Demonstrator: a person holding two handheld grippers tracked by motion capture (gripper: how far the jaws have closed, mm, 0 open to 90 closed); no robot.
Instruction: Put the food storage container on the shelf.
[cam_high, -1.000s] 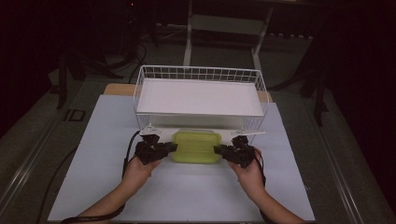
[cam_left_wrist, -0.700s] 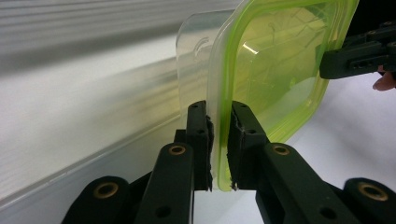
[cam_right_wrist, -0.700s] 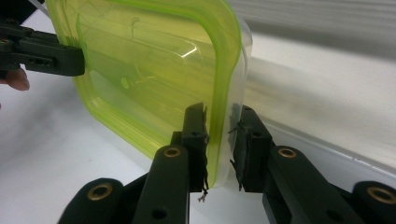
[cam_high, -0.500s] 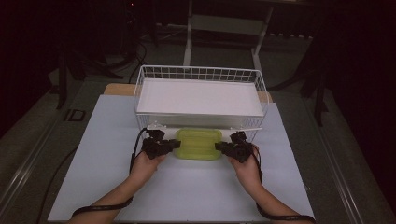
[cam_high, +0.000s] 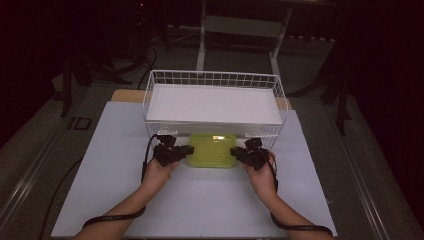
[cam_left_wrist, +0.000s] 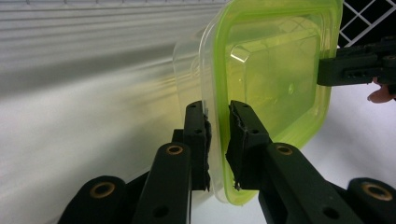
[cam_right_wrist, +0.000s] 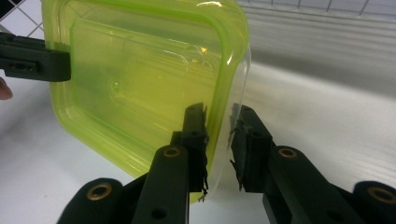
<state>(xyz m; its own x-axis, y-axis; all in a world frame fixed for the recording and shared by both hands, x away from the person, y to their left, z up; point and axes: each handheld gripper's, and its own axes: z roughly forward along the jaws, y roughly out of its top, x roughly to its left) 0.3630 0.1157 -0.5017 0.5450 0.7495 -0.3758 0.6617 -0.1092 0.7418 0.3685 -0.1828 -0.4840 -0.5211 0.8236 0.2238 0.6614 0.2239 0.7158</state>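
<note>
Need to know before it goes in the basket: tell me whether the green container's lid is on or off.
On. The green lid sits over the clear container; both grippers, left and right, clamp its rim.

A translucent yellow-green container (cam_high: 212, 150) sits before a white wire basket (cam_high: 215, 80) on a pale table (cam_high: 100, 190).

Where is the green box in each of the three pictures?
High view: the green box sits low in the middle, in front of the white wire basket, between the left gripper and the right gripper.
Left gripper view: upper right, its edge between the jaws.
Right gripper view: upper left, its edge between the jaws.
Shared landmark: the wire basket behind it.
</note>
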